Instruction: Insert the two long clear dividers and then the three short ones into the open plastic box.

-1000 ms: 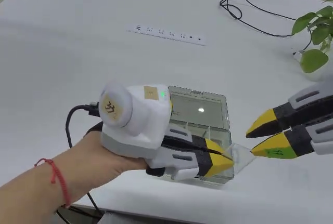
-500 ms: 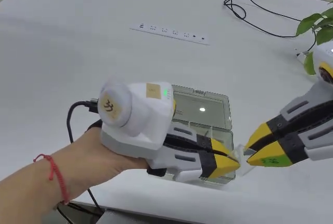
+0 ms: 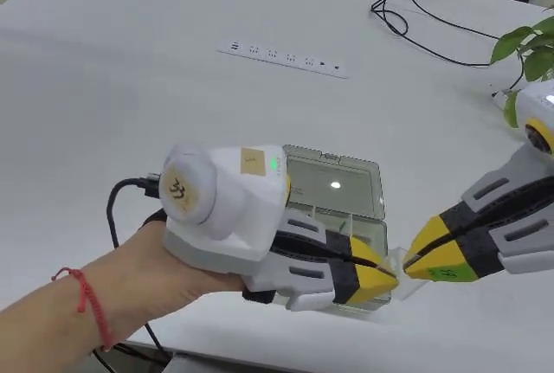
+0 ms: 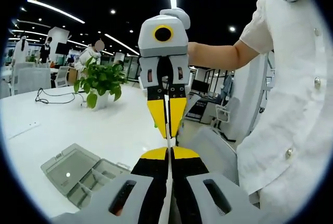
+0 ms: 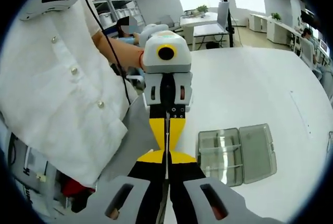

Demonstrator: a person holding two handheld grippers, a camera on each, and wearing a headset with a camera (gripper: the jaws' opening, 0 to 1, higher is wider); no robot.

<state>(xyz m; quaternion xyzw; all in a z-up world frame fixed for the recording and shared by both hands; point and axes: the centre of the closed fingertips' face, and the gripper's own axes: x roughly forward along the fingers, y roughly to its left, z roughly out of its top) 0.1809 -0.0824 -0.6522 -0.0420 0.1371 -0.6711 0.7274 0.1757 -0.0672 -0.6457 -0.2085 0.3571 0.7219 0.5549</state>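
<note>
A clear divider (image 3: 397, 260) is held just off the front right corner of the box (image 3: 368, 236), above the table (image 3: 173, 87). It is pinched between the two grippers, which meet nose to nose. It is see-through and seen mostly edge-on, so long or short cannot be told.

The left gripper (image 3: 385, 276) is clenched on the divider. In the left gripper view a thin pale edge is seen running down between its closed jaws (image 4: 169, 154). The right gripper (image 3: 414, 262) faces it with jaws drawn together at the tips, probably clamped on the same piece, though that end is hard to see. In the right gripper view both sets of yellow tips (image 5: 166, 156) are lined up on one thin line.

The box is open and lies flat, with its lid (image 3: 333, 184) folded back on the far side. Some partitions are already seen standing in the base (image 5: 221, 154); their number cannot be read.

Judged progress: partly done. At least the gripped divider is not yet seated. It has to be brought over the base, lined up with its slots and pressed down, and any others not yet fitted must follow.

Further out, a power strip (image 3: 281, 55), a black cable (image 3: 415, 18) and a plant (image 3: 528, 44) are on the table. The left gripper is carried by a hand (image 3: 164, 278).
</note>
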